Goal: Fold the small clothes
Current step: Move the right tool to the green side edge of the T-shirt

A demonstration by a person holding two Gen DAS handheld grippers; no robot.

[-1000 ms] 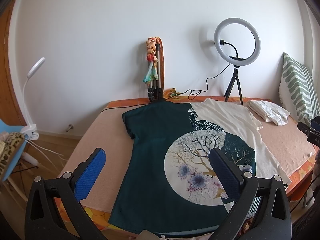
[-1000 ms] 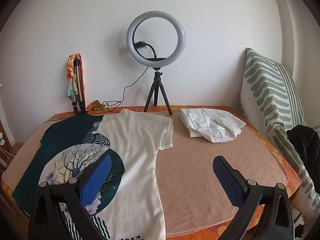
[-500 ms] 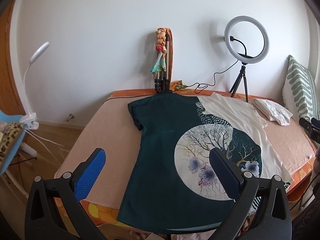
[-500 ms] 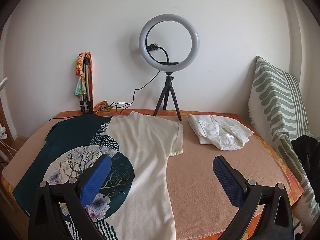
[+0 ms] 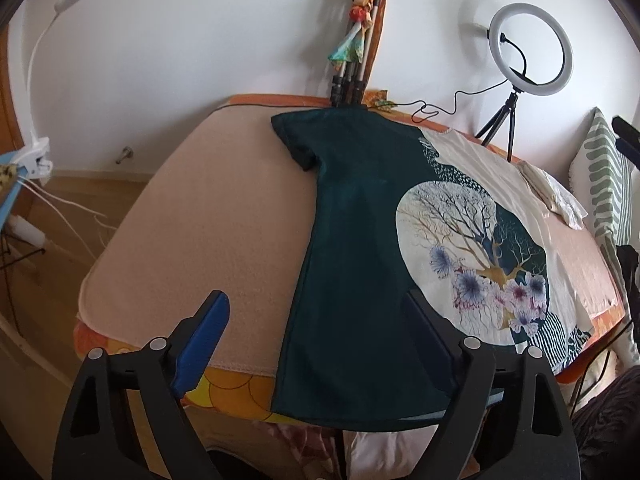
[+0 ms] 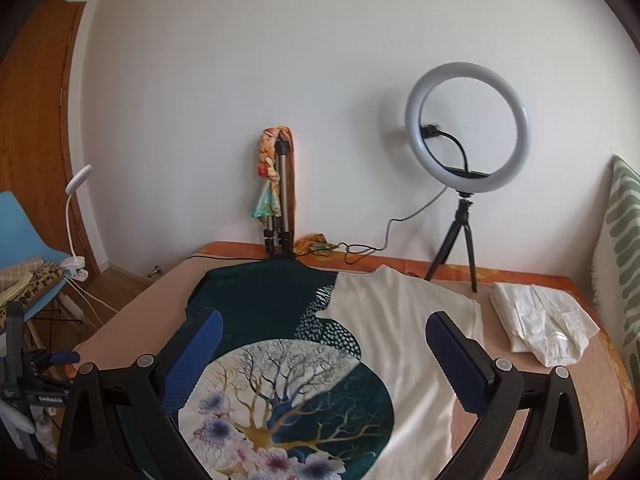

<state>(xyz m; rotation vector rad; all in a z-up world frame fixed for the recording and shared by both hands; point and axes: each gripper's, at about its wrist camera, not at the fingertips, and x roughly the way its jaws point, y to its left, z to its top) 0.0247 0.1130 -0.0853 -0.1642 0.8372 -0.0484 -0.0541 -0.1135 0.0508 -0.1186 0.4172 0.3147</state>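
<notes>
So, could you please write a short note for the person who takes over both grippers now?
Left gripper: open, empty, near the shirt's dark bottom hem.
Right gripper: open, empty, above the print.
The t-shirt lies flat and unfolded on the bed, hem over the near edge.
A folded white garment lies beside it, near the striped pillow.
Done: the white garment is folded.
Left: grasp and fold the t-shirt.

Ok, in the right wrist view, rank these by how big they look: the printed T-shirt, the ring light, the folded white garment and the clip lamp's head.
1. printed T-shirt, by far
2. ring light
3. folded white garment, looks close to the ring light, so that order is unsure
4. clip lamp head, smallest, though it stands farther off
</notes>
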